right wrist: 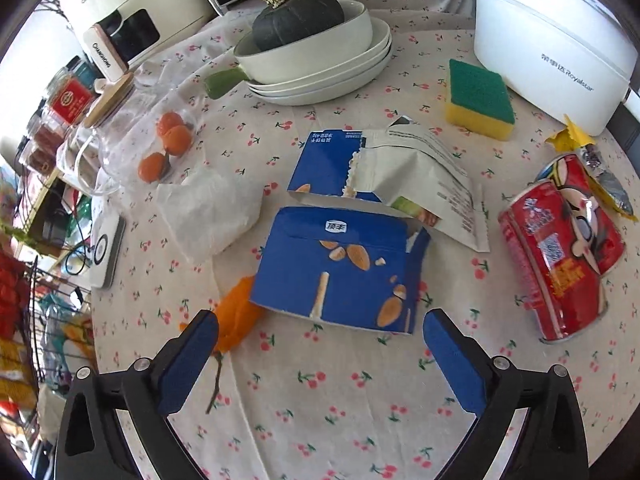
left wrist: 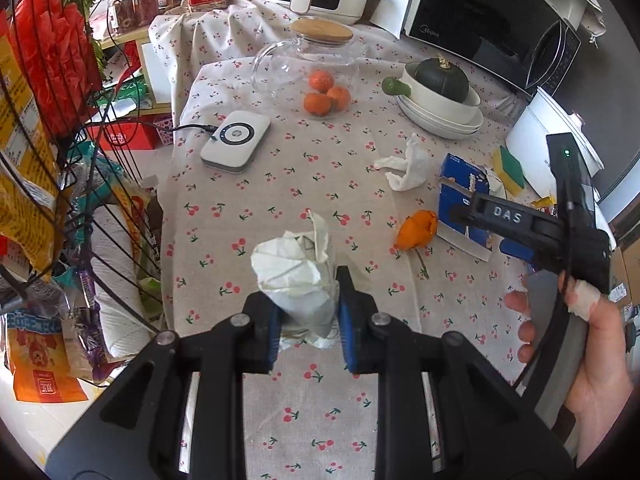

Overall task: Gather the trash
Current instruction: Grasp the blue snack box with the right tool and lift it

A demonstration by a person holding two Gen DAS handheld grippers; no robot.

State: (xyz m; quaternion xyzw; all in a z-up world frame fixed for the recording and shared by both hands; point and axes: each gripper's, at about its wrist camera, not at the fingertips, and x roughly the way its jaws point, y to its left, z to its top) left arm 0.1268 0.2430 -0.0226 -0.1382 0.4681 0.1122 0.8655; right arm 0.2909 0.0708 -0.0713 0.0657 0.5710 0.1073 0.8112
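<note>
Left gripper (left wrist: pixel 306 314) jaws pinching crumpled paper (left wrist: pixel 298 276); right gripper (right wrist: pixel 320 344) jaws spread above blue carton (right wrist: pixel 340 268) (nearby: "Midea", "Royalstar").

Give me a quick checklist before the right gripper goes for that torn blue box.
1. Right gripper open wide, nothing between the pads: ok.
2. Torn blue box lies just ahead of it, unobstructed on top: ok.
3. Orange peel touches the box's left edge, near the left finger: not ok.
4. Left gripper shut on the crumpled paper: ok.
5. Crushed red can apart from the box: ok.
6. Trash bin location: cannot tell.
</note>
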